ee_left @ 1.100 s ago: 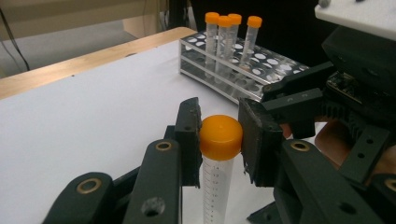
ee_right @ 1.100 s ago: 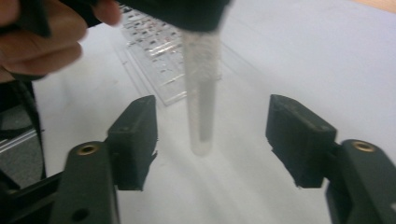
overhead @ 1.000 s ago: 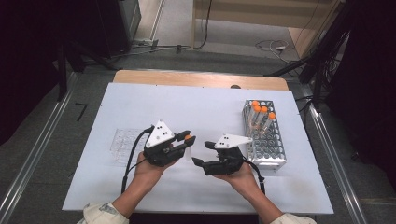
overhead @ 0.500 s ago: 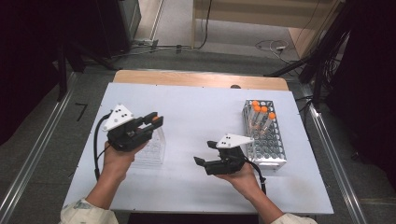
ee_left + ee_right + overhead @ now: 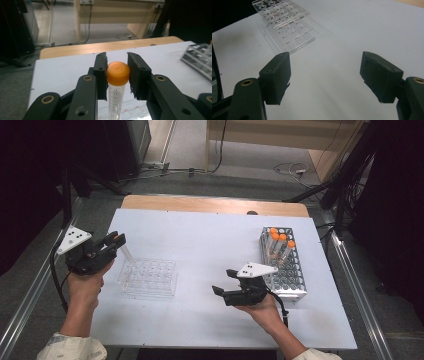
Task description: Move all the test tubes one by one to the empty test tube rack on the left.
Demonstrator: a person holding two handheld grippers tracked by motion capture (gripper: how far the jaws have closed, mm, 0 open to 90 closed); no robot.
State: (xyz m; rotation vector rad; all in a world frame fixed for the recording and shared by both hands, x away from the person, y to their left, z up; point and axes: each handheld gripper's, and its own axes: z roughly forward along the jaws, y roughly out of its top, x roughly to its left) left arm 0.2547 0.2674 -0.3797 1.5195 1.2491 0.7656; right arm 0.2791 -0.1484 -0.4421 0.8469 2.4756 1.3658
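My left gripper (image 5: 116,241) is at the table's left edge, shut on a clear tube (image 5: 126,254) just below its orange cap. The tube hangs slanted over the left end of a clear plastic rack (image 5: 148,278). In the left gripper view the cap (image 5: 118,73) sits between the two pads, and the tube (image 5: 115,100) runs down from it. My right gripper (image 5: 223,287) rests low over the table's front middle, open, with nothing between its fingers. In the right gripper view its wide-apart jaws frame bare table, and the clear rack (image 5: 284,22) lies beyond them.
A metal wire rack (image 5: 285,270) stands at the right side of the table, with three orange-capped tubes (image 5: 280,242) at its far end. It also shows at the right edge of the left gripper view as the metal rack (image 5: 200,58). A wooden strip (image 5: 215,204) borders the table's far edge.
My left gripper has moved left with the tube, from beside the right gripper at the table's middle to the left end of the clear rack. The right gripper has stayed put.
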